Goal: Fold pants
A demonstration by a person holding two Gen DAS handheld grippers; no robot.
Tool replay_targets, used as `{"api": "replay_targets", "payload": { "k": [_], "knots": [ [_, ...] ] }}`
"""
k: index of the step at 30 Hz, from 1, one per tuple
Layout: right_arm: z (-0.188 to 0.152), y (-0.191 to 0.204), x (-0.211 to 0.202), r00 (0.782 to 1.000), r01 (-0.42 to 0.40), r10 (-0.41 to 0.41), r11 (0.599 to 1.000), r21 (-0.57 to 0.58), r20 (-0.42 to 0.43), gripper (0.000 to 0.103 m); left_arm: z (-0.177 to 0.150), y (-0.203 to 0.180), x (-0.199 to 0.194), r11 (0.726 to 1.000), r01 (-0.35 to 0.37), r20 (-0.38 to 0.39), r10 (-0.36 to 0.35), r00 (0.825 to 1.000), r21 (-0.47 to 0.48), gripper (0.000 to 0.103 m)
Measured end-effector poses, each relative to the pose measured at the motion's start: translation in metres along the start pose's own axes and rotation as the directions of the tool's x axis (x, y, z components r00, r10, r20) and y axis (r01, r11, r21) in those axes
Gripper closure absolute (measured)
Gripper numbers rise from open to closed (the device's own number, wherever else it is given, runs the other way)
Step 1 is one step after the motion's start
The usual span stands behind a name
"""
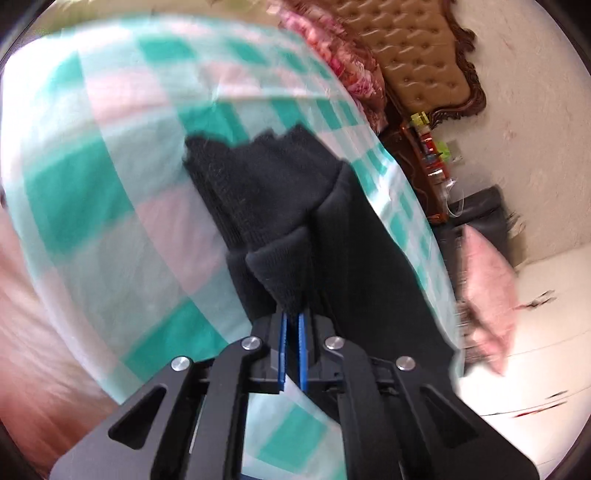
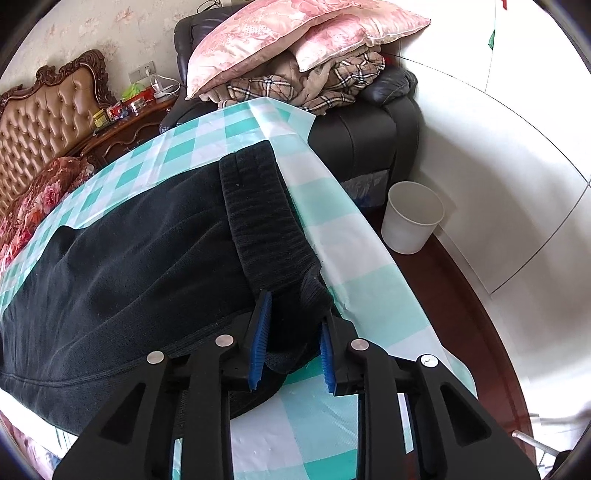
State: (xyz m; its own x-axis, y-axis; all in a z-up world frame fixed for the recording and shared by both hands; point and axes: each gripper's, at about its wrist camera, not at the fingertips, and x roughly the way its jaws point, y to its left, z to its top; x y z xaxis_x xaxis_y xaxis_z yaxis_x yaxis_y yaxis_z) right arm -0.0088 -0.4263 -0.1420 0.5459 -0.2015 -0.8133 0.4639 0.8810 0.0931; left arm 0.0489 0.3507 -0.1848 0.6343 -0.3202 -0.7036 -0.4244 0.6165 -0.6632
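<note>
Black fleece pants (image 2: 140, 266) lie across a green-and-white checked cloth (image 2: 354, 280); their ribbed waistband (image 2: 258, 206) runs along the cloth's right side. My right gripper (image 2: 293, 325) is open, its blue pads either side of the waistband's near corner. In the left wrist view my left gripper (image 1: 291, 321) is shut on a fold of the pants (image 1: 284, 273), lifted above the cloth (image 1: 92, 177); ribbed cuffs (image 1: 229, 177) hang beyond it.
A black armchair (image 2: 369, 136) piled with pink pillows (image 2: 280, 33) and a plaid blanket stands behind the table. A white bucket (image 2: 410, 218) sits on the floor to the right. A tufted headboard (image 2: 44, 122) and cluttered nightstand (image 2: 129, 110) stand at the left.
</note>
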Motion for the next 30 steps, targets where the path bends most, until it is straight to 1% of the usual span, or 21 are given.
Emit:
{"api": "replay_targets", "payload": {
  "k": [2, 5, 8, 9, 11, 12, 13, 15, 16, 17, 18, 19, 21, 23, 24, 25, 26, 27, 28, 29, 30],
  "knots": [
    [0.002, -0.002, -0.002, 1.000, -0.012, 0.012, 1.000, 0.005, -0.015, 0.083, 0.004, 0.000, -0.011, 1.000, 0.013, 0.023, -0.013, 1.000, -0.014, 0.099],
    [0.001, -0.002, -0.001, 1.000, -0.017, 0.017, 1.000, 0.003, -0.018, 0.083, 0.006, -0.001, -0.018, 1.000, 0.000, 0.031, 0.000, 1.000, -0.012, 0.099],
    [0.003, -0.002, -0.002, 0.999, -0.022, 0.022, 1.000, 0.011, -0.029, 0.083, 0.004, 0.002, 0.000, 0.998, -0.053, -0.016, 0.053, 0.998, -0.015, 0.099],
    [0.005, -0.004, -0.005, 0.998, -0.049, 0.051, 0.998, 0.032, -0.039, 0.084, 0.004, 0.001, -0.004, 0.999, -0.047, -0.010, 0.047, 0.999, -0.023, 0.099],
    [0.009, -0.013, -0.014, 0.991, -0.122, 0.126, 0.988, 0.091, -0.042, 0.086, 0.002, -0.020, -0.027, 0.999, -0.007, 0.056, 0.005, 0.998, 0.033, 0.099],
    [0.010, -0.018, -0.015, 0.988, -0.146, 0.151, 0.983, 0.110, -0.042, 0.087, 0.000, -0.028, -0.036, 0.999, -0.002, 0.076, -0.002, 0.997, 0.054, 0.099],
    [0.011, -0.020, -0.013, 0.986, -0.155, 0.161, 0.981, 0.115, -0.048, 0.087, 0.003, -0.035, -0.040, 0.997, -0.019, 0.086, 0.013, 0.996, 0.073, 0.099],
    [0.006, -0.018, 0.001, 0.989, -0.123, 0.130, 0.988, 0.093, -0.071, 0.087, 0.008, -0.031, -0.027, 0.996, -0.060, 0.049, 0.056, 0.997, 0.067, 0.099],
    [0.006, -0.017, 0.002, 0.990, -0.118, 0.124, 0.989, 0.091, -0.066, 0.087, 0.011, -0.021, -0.017, 0.997, -0.070, 0.006, 0.070, 0.998, 0.021, 0.099],
    [0.007, -0.015, -0.005, 0.991, -0.120, 0.125, 0.989, 0.087, -0.056, 0.088, 0.011, -0.019, -0.015, 0.998, -0.065, -0.004, 0.065, 0.998, 0.007, 0.099],
    [0.008, -0.014, -0.013, 0.991, -0.121, 0.124, 0.990, 0.079, -0.038, 0.088, 0.009, -0.025, -0.021, 0.998, -0.049, 0.016, 0.049, 0.999, 0.028, 0.099],
    [0.008, -0.011, -0.020, 0.993, -0.113, 0.115, 0.992, 0.064, -0.024, 0.088, 0.006, -0.034, -0.033, 0.998, -0.036, 0.058, 0.032, 0.998, 0.059, 0.099],
    [0.007, -0.005, -0.019, 0.996, -0.081, 0.082, 0.996, 0.023, -0.025, 0.088, 0.005, -0.033, -0.037, 0.997, -0.043, 0.076, 0.039, 0.996, 0.057, 0.099],
    [0.001, -0.005, -0.003, 0.998, -0.034, 0.035, 0.999, 0.008, -0.048, 0.088, 0.006, -0.010, -0.018, 0.998, -0.065, 0.018, 0.065, 0.998, 0.006, 0.099],
    [-0.001, -0.006, -0.002, 0.999, -0.020, 0.020, 1.000, 0.001, -0.034, 0.088, 0.005, 0.007, -0.008, 0.998, -0.051, -0.019, 0.050, 0.999, -0.043, 0.098],
    [-0.001, -0.005, -0.004, 1.000, -0.010, 0.010, 1.000, -0.008, -0.027, 0.087, 0.003, 0.015, -0.004, 0.997, -0.051, -0.030, 0.049, 0.998, -0.051, 0.097],
    [-0.002, -0.004, -0.007, 1.000, 0.005, -0.005, 1.000, -0.021, -0.023, 0.085, 0.002, 0.019, -0.002, 0.997, -0.067, -0.019, 0.066, 0.998, -0.050, 0.089],
    [-0.002, -0.003, -0.008, 0.999, 0.030, -0.031, 0.999, -0.039, -0.019, 0.076, 0.003, 0.025, -0.006, 0.996, -0.069, 0.005, 0.069, 0.998, -0.060, 0.079],
    [-0.001, -0.002, -0.008, 0.998, 0.069, -0.070, 0.996, -0.053, -0.011, 0.058, 0.005, 0.032, -0.011, 0.996, -0.036, 0.023, 0.038, 0.999, -0.078, 0.075],
    [-0.001, -0.004, -0.010, 0.993, 0.120, -0.120, 0.991, -0.061, -0.003, 0.049, 0.007, 0.037, -0.014, 0.996, -0.010, 0.033, 0.013, 0.999, -0.084, 0.070],
    [-0.001, -0.006, -0.011, 0.990, 0.143, -0.143, 0.988, -0.060, 0.001, 0.038, 0.009, 0.039, -0.018, 0.997, 0.000, 0.052, 0.004, 0.999, -0.080, 0.070]
  ]
}}
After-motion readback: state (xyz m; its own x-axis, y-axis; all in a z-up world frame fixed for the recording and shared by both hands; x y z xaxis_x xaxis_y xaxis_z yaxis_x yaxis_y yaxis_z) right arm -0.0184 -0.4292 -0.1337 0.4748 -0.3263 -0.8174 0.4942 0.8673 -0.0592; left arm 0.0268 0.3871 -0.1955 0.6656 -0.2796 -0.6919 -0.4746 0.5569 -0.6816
